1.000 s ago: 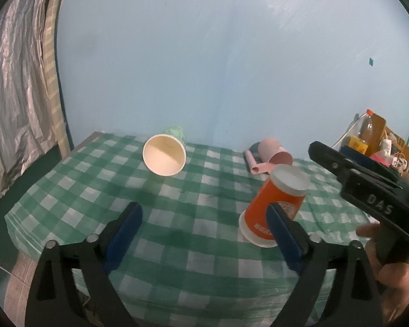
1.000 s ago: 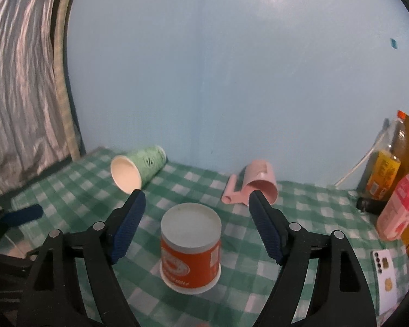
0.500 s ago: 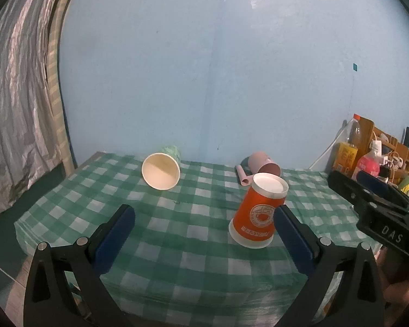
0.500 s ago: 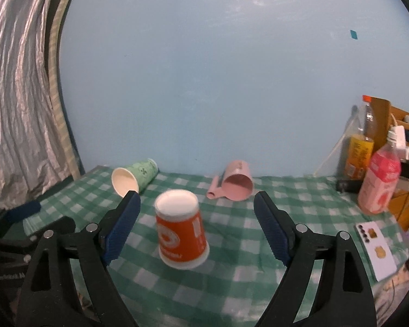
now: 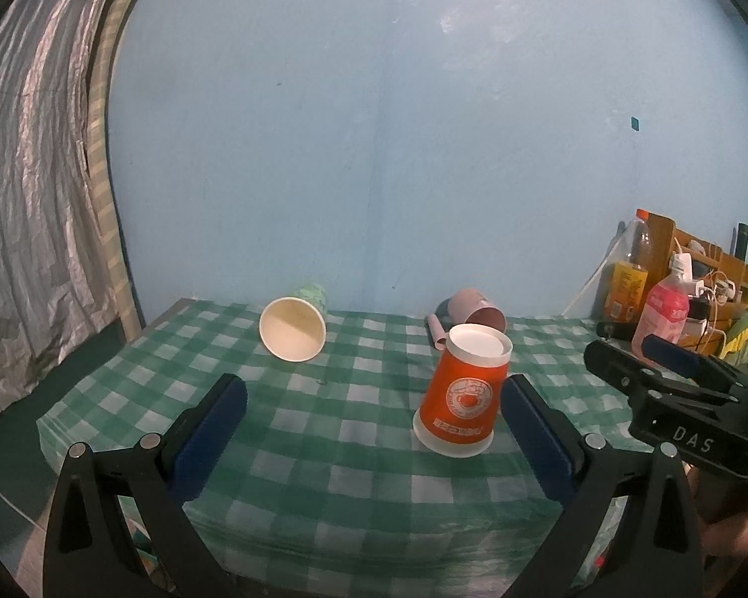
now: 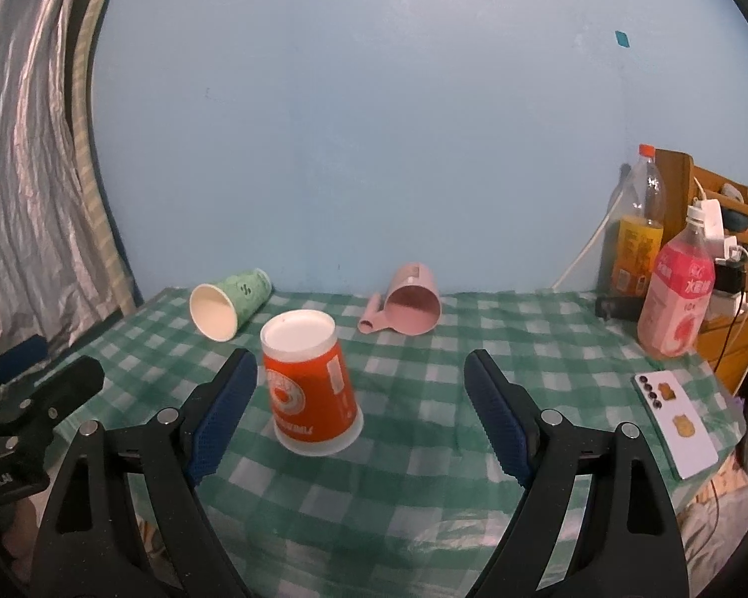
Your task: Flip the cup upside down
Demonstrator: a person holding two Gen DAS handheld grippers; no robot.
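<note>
The orange cup (image 6: 313,382) is seen standing mouth-down on the checked tablecloth (image 6: 423,488), its white base uppermost; by that posture the flip is judged done for this cup, with nothing gripped.

Left gripper (image 5: 374,441): jaws spread wide, nothing held; the orange cup (image 5: 462,394) lies just inside its right finger, apart from the pad. Right gripper (image 6: 361,416): jaws likewise spread, nothing held; the cup is noted just beside its left finger, contact not confirmed.

Behind the orange cup and to its left, a green paper cup (image 6: 228,310) lies on its side, mouth toward the camera, interior seen empty. Behind the orange cup and to its right, a pink mug (image 6: 413,300) lies on its side, also empty. Whether these two are meant to be flipped cannot be told from the task line.
</note>
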